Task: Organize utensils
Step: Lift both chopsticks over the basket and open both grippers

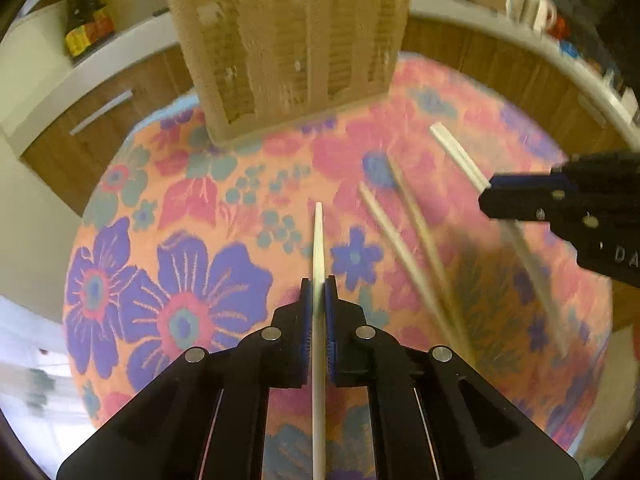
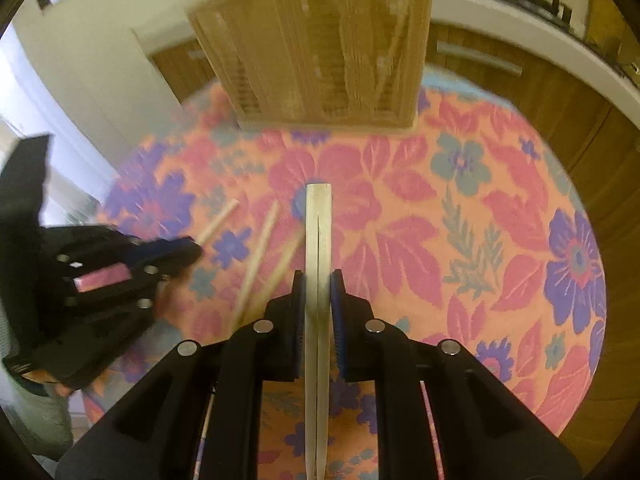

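Note:
My left gripper [image 1: 319, 286] is shut on one pale chopstick [image 1: 318, 240] that points forward above the floral tablecloth. My right gripper [image 2: 318, 280] is shut on a pair of pale chopsticks [image 2: 318, 224] held side by side; it also shows in the left wrist view [image 1: 492, 196], gripping a chopstick [image 1: 456, 152]. The left gripper shows in the right wrist view [image 2: 188, 254]. Two loose chopsticks [image 1: 404, 232] lie on the cloth between the grippers, also seen in the right wrist view [image 2: 264, 248]. A beige slotted utensil holder [image 1: 288, 40] stands at the table's far side, also in the right wrist view [image 2: 320, 52].
The round table [image 1: 500, 344] carries a pink, orange and purple floral cloth. Wooden cabinets with a white counter [image 1: 500, 16] run behind it. A dark bottle [image 1: 86, 20] stands on the counter at the far left. Both views are motion blurred.

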The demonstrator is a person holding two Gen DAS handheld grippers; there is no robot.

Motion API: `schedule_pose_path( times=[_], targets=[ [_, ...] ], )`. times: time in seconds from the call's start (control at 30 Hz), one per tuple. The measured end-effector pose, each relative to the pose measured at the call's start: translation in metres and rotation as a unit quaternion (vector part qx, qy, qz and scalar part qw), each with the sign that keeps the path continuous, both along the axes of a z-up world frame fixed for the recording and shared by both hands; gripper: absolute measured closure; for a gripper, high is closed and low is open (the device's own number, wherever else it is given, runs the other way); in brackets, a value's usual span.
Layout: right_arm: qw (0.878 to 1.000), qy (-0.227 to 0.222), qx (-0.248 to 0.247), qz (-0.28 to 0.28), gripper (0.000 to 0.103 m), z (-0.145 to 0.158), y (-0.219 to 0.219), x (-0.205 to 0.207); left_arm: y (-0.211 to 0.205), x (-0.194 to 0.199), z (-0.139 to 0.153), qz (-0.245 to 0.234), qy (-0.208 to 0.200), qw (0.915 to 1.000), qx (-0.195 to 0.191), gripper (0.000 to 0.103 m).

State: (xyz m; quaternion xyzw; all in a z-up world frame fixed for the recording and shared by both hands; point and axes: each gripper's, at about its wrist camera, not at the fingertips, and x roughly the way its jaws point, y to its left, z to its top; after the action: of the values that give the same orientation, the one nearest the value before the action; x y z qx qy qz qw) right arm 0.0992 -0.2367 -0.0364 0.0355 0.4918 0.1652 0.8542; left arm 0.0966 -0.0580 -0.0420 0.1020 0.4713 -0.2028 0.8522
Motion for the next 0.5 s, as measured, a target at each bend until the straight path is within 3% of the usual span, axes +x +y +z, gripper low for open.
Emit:
schedule_pose_path(
  times=[0.13, 0.23, 0.33, 0.5],
  targets=[
    [0.998, -0.059, 0.032, 0.008, 0.093, 0.037, -0.005, -0.004, 0.011, -0.003, 0.045, -0.002, -0.056, 0.9954, -0.077, 0.099],
    [0.992, -0.111, 0.057, 0.014, 0.093, 0.074, -0.002, -0.001, 0.023, -0.002, 0.093, 0.005, -0.118, 0.9846, -0.129, 0.099],
    [0.984, -0.159, 0.076, 0.015, 0.093, 0.107, -0.005, 0.008, 0.039, 0.007, 0.146, 0.021, -0.187, 0.9653, -0.181, 0.099],
    [0.967, -0.238, 0.094, 0.001, 0.093, 0.163, -0.010, 0.029, 0.050, 0.023, 0.203, 0.031, -0.260, 0.9353, -0.238, 0.099]
  ],
)
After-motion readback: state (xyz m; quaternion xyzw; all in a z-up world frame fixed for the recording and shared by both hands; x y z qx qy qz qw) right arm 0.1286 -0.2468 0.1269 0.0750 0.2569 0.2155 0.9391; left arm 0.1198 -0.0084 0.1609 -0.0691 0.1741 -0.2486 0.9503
